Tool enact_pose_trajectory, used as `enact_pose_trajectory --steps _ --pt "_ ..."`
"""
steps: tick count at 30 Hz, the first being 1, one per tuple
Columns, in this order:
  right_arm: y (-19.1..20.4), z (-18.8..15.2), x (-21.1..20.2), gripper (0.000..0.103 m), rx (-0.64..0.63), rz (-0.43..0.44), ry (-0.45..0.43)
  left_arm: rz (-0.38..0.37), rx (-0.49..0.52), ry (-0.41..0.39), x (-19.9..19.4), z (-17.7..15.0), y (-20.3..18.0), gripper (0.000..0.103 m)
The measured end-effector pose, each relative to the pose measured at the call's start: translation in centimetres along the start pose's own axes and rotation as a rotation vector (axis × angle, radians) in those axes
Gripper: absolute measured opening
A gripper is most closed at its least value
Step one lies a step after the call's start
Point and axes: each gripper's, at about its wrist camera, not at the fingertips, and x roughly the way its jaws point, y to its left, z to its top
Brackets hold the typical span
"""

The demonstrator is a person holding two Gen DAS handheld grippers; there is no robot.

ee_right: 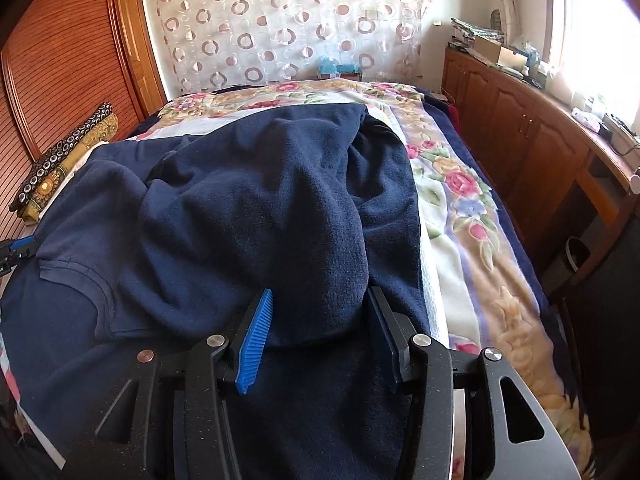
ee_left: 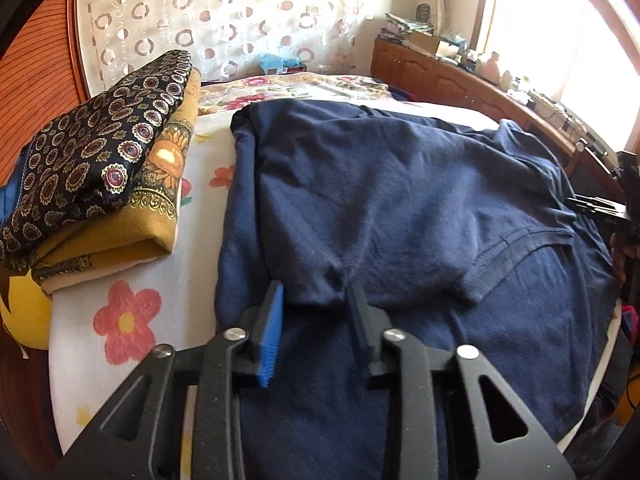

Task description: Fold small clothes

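A navy blue shirt point(ee_left: 380, 184) lies spread on the bed, its top part folded down over its collar point(ee_left: 500, 256). My left gripper point(ee_left: 316, 292) has the folded edge bunched between its blue pads, and the cloth puckers there. In the right wrist view the same shirt point(ee_right: 240, 200) bulges up in a thick fold. My right gripper point(ee_right: 320, 296) holds that fold, which fills the gap between its fingers. The right gripper point(ee_left: 600, 208) shows at the right edge of the left wrist view. The left gripper point(ee_right: 16, 250) peeks in at the left edge of the right wrist view.
A stack of folded patterned cloths point(ee_left: 100, 168) sits to the left of the shirt. A floral blanket point(ee_right: 460, 200) covers the bed. A wooden cabinet point(ee_right: 520, 128) with clutter runs along the right, under a bright window. A wooden wardrobe point(ee_right: 60, 80) stands at the left.
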Motion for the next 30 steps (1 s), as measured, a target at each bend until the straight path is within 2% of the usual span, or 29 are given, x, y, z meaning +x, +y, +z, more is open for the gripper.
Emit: enact_pose_trajectory --steps 6,9,11,15,23,30 --pt "-0.3 0.0 0.2 0.049 0.003 0.002 -0.002 -0.015 -0.017 -0.026 -0.3 0.2 0.4 0.005" --pt "-0.6 0.0 0.1 0.049 0.018 0.003 -0.005 -0.018 0.001 -0.052 -0.8 0.4 -0.2 0.004" --pt "-0.3 0.2 0.1 0.042 0.004 -0.005 -0.001 -0.009 0.019 -0.064 -1.2 0.5 -0.7 0.003" --pt "0.0 0.4 0.0 0.011 -0.016 0.002 -0.023 -0.013 0.027 -0.096 -2.1 0.7 -1.3 0.003" --pt "0.1 1.0 -5.6 0.008 -0.051 0.025 -0.219 -0.028 -0.004 -0.222 -6.6 1.8 -1.1 0.003" --pt "-0.1 0.0 -10.3 0.008 -0.065 0.072 -0.288 -0.048 -0.013 -0.302 -10.2 2.0 -1.3 0.003"
